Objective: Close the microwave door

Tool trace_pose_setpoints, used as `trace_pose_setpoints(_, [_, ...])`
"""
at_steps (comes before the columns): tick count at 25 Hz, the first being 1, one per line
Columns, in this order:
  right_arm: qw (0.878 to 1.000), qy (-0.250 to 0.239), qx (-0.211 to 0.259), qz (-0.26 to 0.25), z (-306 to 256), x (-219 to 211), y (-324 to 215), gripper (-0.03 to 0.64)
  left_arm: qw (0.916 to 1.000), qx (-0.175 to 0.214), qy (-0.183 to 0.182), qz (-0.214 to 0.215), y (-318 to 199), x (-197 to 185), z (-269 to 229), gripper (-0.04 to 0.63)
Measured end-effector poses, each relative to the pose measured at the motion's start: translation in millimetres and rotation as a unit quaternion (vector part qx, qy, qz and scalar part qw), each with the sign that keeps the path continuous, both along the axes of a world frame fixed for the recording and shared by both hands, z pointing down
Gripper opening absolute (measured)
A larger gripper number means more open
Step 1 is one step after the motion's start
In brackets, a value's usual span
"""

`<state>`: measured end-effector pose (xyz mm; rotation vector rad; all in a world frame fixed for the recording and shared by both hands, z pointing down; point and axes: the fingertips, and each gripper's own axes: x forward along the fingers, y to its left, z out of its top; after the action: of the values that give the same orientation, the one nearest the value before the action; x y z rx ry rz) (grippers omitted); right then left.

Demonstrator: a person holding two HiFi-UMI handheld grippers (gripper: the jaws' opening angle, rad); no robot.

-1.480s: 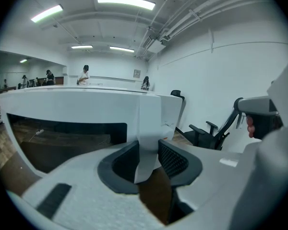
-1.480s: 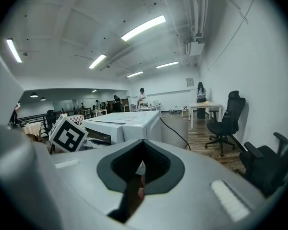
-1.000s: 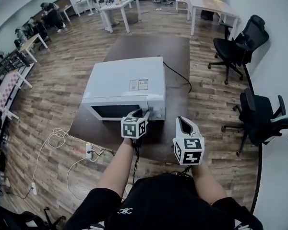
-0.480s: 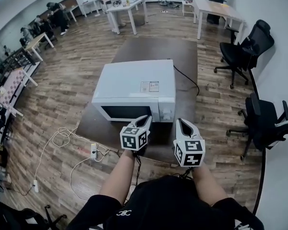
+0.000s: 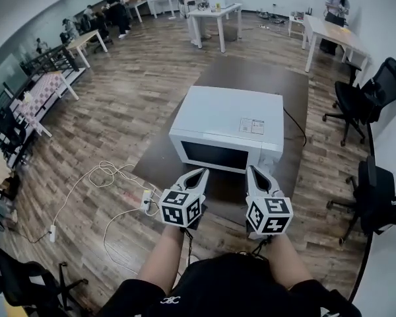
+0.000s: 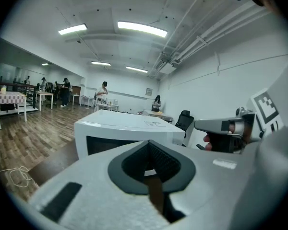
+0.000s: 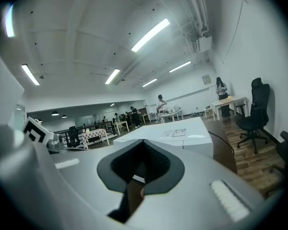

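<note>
The white microwave (image 5: pixel 228 121) stands on a dark brown table (image 5: pixel 251 78) with its door flat against the front. My left gripper (image 5: pixel 201 172) hovers over the table's near edge, a short way in front of the door, its jaws shut on nothing. My right gripper (image 5: pixel 253 170) is level with it to the right, jaws together and empty too. In the left gripper view the microwave (image 6: pixel 120 128) lies beyond the closed left gripper (image 6: pixel 151 169). The right gripper view shows the microwave (image 7: pixel 177 133) past the closed right gripper (image 7: pixel 141 166).
A power strip (image 5: pixel 147 200) with white cables lies on the wooden floor left of the table. Black office chairs (image 5: pixel 363 98) stand to the right. White tables (image 5: pixel 214 12) and several people are at the back of the room.
Both grippers have drawn back from the microwave's front toward the person and risen. The left one was at the door's right edge; its jaws have closed. The head view has swung left.
</note>
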<state>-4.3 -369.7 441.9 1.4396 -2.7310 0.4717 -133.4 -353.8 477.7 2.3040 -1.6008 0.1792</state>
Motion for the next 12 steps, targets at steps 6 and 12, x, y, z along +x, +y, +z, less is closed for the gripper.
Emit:
trace_pose_setpoints(6, [0.999,0.04,0.011,-0.012,-0.2,-41.8,-1.3,0.005,0.9993,0.001,-0.019,-0.032,29.6,-52.0,-11.4,0.011])
trace_pose_setpoints(12, [0.998,0.054,0.013,-0.012,1.6,-68.8,2.0,0.005,0.9981,0.003,-0.016,-0.059,42.4,-90.2,-14.4,0.011])
